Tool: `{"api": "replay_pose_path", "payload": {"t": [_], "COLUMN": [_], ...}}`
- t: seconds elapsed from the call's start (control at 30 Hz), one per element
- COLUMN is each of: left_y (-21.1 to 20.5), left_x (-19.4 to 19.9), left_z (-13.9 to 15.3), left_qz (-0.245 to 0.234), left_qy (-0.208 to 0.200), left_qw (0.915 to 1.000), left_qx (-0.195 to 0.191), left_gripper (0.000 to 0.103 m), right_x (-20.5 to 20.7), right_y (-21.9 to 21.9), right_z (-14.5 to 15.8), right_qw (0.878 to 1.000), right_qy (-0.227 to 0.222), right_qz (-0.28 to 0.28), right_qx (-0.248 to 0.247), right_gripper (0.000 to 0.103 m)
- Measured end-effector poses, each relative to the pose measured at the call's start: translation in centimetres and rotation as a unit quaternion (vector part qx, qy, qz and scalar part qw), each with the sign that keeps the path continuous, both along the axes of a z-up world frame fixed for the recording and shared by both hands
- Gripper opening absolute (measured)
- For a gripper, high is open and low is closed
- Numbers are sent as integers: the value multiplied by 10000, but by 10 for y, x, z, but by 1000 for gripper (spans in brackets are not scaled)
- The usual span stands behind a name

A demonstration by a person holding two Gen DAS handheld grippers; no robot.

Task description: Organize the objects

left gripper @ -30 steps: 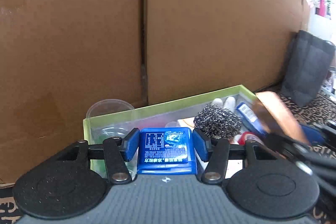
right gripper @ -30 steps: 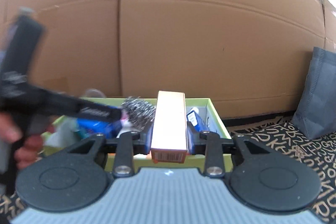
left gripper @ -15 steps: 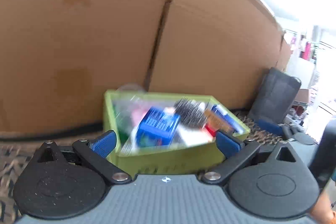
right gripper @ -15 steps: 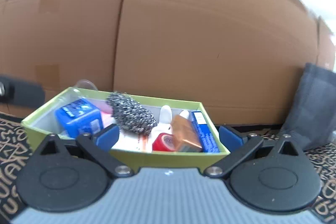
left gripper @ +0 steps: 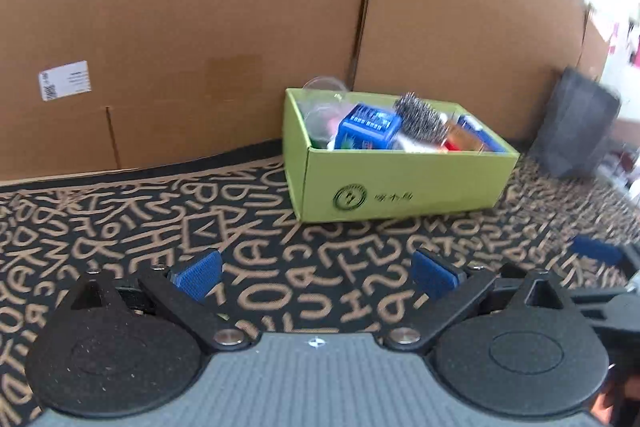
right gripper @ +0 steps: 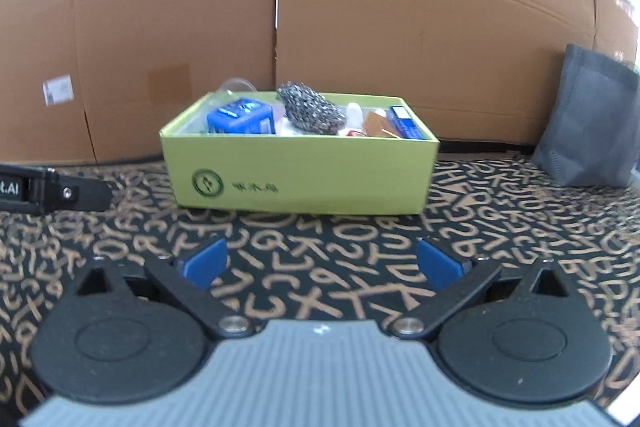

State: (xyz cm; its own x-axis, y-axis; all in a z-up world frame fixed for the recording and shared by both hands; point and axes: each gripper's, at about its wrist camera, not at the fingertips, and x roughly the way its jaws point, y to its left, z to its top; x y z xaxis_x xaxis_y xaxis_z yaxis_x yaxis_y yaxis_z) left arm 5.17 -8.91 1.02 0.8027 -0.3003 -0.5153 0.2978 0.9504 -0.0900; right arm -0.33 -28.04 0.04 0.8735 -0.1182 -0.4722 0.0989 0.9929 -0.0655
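A green box (left gripper: 400,187) (right gripper: 300,179) stands on the patterned mat against the cardboard wall. In it lie a blue box (left gripper: 368,133) (right gripper: 240,117), a steel wool scourer (left gripper: 424,121) (right gripper: 310,109), an orange box (right gripper: 378,123), a blue tube box (right gripper: 406,123) and clear plastic cups (left gripper: 320,99). My left gripper (left gripper: 316,275) is open and empty, low over the mat, well short of the box. My right gripper (right gripper: 320,263) is open and empty, also back from the box. Part of the left gripper shows at the left edge of the right wrist view (right gripper: 52,191).
Large cardboard boxes (right gripper: 360,27) form a wall behind the green box. A dark grey fabric bag (right gripper: 588,123) (left gripper: 576,131) stands at the right against the cardboard. The mat (right gripper: 320,235) with tan letters covers the floor in front.
Both grippers opened, leaving the blue box and the orange box in the green box, then drew back and down away from it.
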Motion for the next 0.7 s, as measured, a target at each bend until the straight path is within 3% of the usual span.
{"api": "replay_pose_path", "payload": {"t": [0.23, 0.7], "left_y": [-11, -27], "left_x": [-8, 8], "left_z": [-6, -19], "left_qz": [306, 618], "left_qy": [25, 328], "left_qw": [9987, 9949], "left_qx": [402, 724], "left_gripper": [103, 103], "right_x": [2, 20], "right_y": [-11, -5], "right_z": [5, -3], "right_qw": [9991, 9988], "right_qy": [347, 351], "right_qz": [-237, -338], "right_qx": [100, -9], "right_gripper": [103, 103]}}
